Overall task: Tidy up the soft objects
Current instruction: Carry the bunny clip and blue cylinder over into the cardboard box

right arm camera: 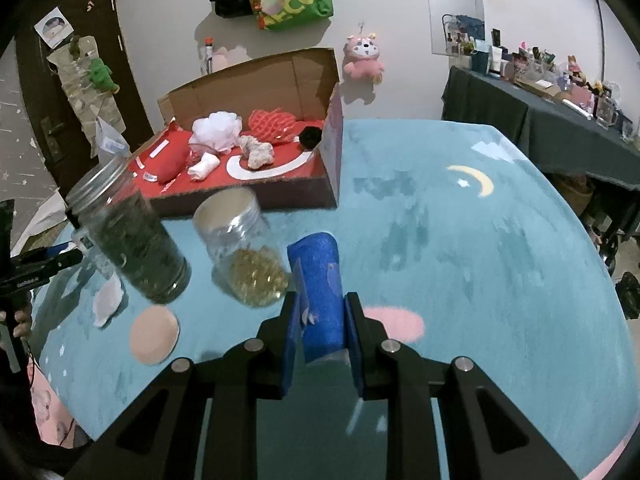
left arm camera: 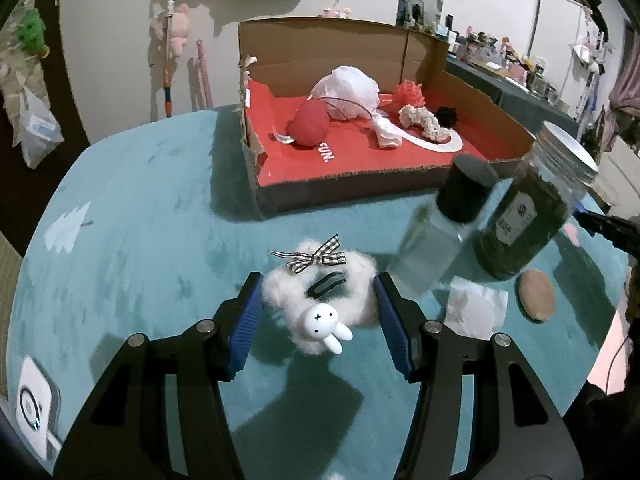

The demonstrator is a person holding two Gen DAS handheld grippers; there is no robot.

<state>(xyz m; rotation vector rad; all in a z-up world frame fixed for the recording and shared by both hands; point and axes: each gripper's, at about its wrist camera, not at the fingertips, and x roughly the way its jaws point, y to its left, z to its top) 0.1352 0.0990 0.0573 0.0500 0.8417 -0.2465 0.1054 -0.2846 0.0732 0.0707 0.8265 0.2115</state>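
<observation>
The left gripper (left arm camera: 318, 312) stands wide — its blue pads flank a white furry scrunchie (left arm camera: 320, 300) on the teal cloth (left arm camera: 140, 220), with a bunny charm (left arm camera: 325, 322) and checked bow (left arm camera: 316, 258) on it; whether the pads touch the fur I cannot tell. The right gripper (right arm camera: 322, 332) is clamped narrow on a blue sponge roll (right arm camera: 320, 292), upright between its pads. Beyond lies the cardboard box (right arm camera: 256, 80) with a white pouf (right arm camera: 216, 128), red mesh (right arm camera: 272, 122) and a red ball (left arm camera: 310, 126) — two jars (right arm camera: 136, 236) stand just before it.
</observation>
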